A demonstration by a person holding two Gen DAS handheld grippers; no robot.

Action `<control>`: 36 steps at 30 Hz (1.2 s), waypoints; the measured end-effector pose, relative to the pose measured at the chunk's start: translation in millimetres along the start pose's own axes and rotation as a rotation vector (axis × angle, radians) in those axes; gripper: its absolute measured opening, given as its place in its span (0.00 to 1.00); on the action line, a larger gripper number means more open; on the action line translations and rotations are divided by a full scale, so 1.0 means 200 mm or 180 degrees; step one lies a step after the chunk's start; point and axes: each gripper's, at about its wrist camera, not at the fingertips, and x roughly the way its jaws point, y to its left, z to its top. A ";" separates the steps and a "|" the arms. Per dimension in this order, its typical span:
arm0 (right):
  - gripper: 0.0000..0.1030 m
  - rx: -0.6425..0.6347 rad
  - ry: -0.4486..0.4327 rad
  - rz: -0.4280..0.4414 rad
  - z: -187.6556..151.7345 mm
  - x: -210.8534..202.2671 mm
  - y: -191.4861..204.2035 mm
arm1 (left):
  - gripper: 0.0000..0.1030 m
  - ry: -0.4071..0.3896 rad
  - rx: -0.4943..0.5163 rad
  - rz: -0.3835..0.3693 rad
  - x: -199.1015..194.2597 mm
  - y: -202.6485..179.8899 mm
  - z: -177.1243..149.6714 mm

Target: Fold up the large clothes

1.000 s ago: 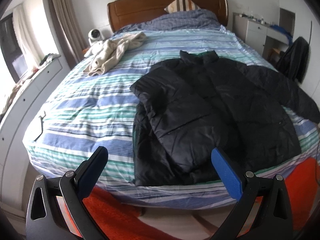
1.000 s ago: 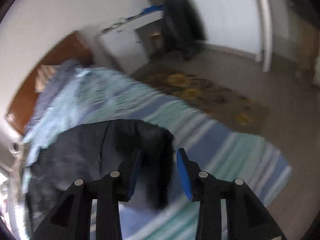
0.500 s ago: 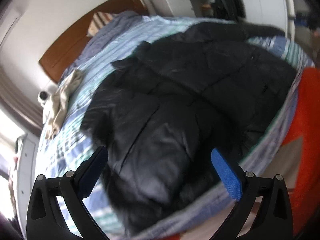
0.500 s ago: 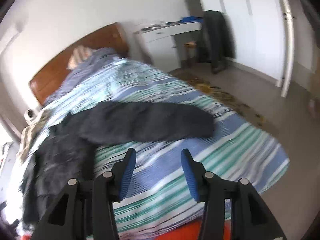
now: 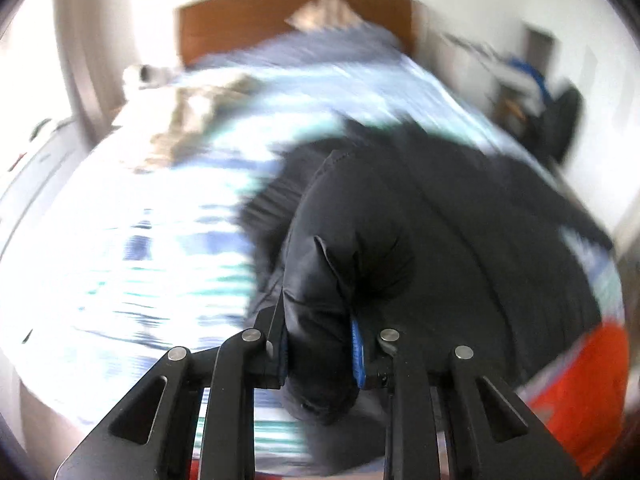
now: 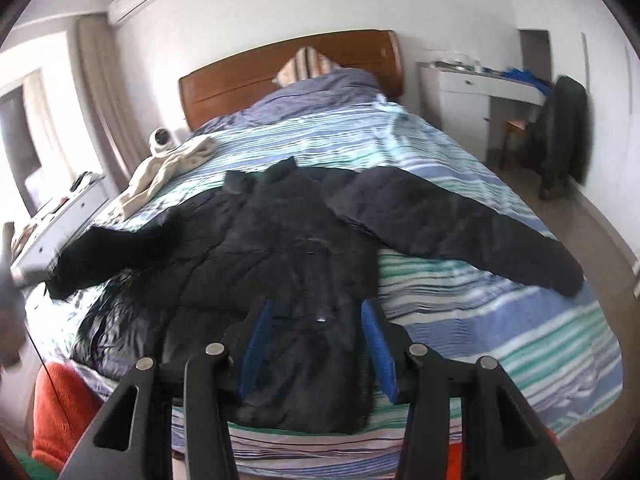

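Bedroom, white walls; wooden headboard (image 6: 288,68) behind a bed (image 6: 500,340) under a striped blue, teal and white cover.

Item 1 — black padded jacket (image 6: 288,248): I see it lying flat across the near half of the bed, collar toward the headboard, hem at the foot edge. One sleeve (image 6: 460,232) stretches out over the stripes toward the room's right side; the other sleeve end is lifted at the left.

Item 2 — left gripper (image 5: 320,344): my fingers are closed tight on a bunched fold of the jacket (image 5: 440,240), which fills the gap between the blue pads and bulges above and below them. The view is heavily blurred.

Item 3 — right gripper (image 6: 316,344): fingers spread partway, holding nothing that I can make out; it hangs at the foot of the bed with the jacket's hem seen between the blue pads.

Item 4 — cream garment (image 6: 168,172), crumpled on the cover near the headboard's left side, well apart from the jacket's body.

Item 5 — white desk (image 6: 472,84) at right, dark clothing draped beside it.

Markings: no readable writing or brand on any item.
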 end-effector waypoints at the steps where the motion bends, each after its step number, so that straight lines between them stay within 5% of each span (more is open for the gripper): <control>1: 0.46 -0.0039 0.0001 0.0046 0.01 0.00 0.03 | 0.22 -0.0079 -0.0139 0.0115 -0.05 0.13 0.03; 5: 0.46 -0.0125 0.0044 0.0163 0.00 0.05 0.12 | 0.23 -0.0198 -0.0732 0.0635 -0.13 0.68 0.07; 8: 0.46 -0.0130 0.0125 0.0262 0.00 0.10 0.16 | 0.29 -0.0011 -0.1102 0.0968 -0.01 1.02 0.05; 12: 0.46 -0.0118 0.0227 0.0372 -0.01 0.14 0.19 | 0.34 0.0315 -0.1427 0.1619 0.19 1.33 0.00; 14: 0.46 -0.0158 0.0246 0.0365 -0.02 0.14 0.21 | 0.34 0.0348 -0.1554 0.1715 0.20 1.35 -0.03; 16: 0.48 -0.0225 0.0277 0.0317 -0.03 0.13 0.20 | 0.35 0.0242 -0.1652 0.1593 0.15 1.31 -0.08; 18: 0.59 -0.0290 0.0332 0.0248 -0.04 0.14 0.20 | 0.44 0.0188 -0.1575 0.1467 0.11 1.21 -0.10; 20: 0.61 -0.0332 0.0371 0.0218 -0.03 0.17 0.18 | 0.63 0.0137 -0.1383 0.1330 0.10 1.04 -0.08; 22: 0.61 -0.0346 0.0391 0.0195 0.00 0.20 0.18 | 0.70 0.0088 -0.1210 0.1086 0.09 0.87 -0.08; 29: 0.61 -0.0431 0.0717 0.0157 -0.07 0.47 0.16 | 0.80 0.0184 -0.0678 0.0116 0.24 0.16 -0.12; 32: 0.61 -0.0458 0.1284 -0.0050 -0.26 0.66 0.11 | 0.82 0.0359 -0.0334 -0.0013 0.38 -0.15 -0.25; 34: 0.61 -0.0451 0.1152 -0.0003 -0.33 0.66 0.08 | 0.82 0.0622 -0.0223 -0.0034 0.51 -0.27 -0.36; 36: 0.61 -0.0415 0.1087 -0.0040 -0.34 0.62 0.09 | 0.82 0.0662 -0.0046 0.0237 0.55 -0.37 -0.45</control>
